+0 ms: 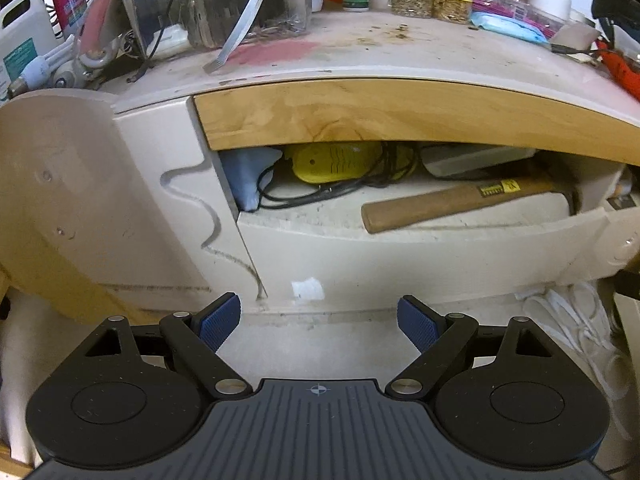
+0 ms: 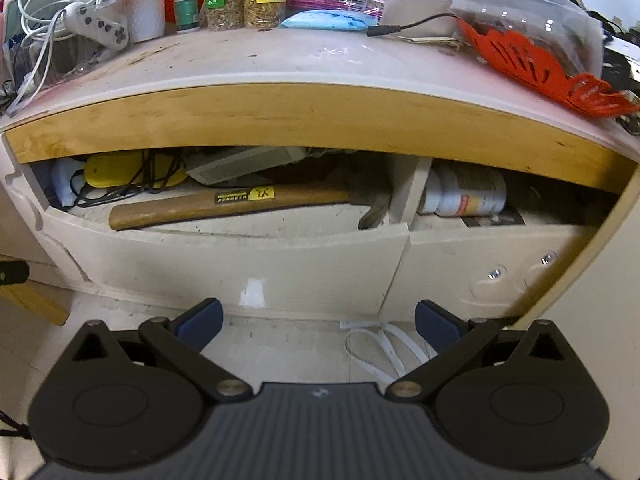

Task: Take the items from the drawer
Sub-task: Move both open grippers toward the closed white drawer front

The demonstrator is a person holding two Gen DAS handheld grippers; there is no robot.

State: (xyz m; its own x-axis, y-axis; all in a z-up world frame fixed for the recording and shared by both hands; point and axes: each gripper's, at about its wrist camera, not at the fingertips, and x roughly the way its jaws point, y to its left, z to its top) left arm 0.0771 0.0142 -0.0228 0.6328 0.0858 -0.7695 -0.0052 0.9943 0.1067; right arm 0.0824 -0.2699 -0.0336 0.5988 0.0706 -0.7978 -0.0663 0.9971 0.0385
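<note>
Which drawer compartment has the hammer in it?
The left compartment, where the hammer lies beside a yellow device. The right compartment holds a white bottle.

Left gripper [image 1: 319, 322] agape — hammer [image 1: 460, 202] in drawer [image 1: 400, 248]

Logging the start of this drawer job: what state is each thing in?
Drawer: open a little, still full.
Hammer: lying flat in the drawer's left compartment.
Bottle: on its side in the right compartment.
Left gripper: open, empty.
Right gripper: open, empty.
</note>
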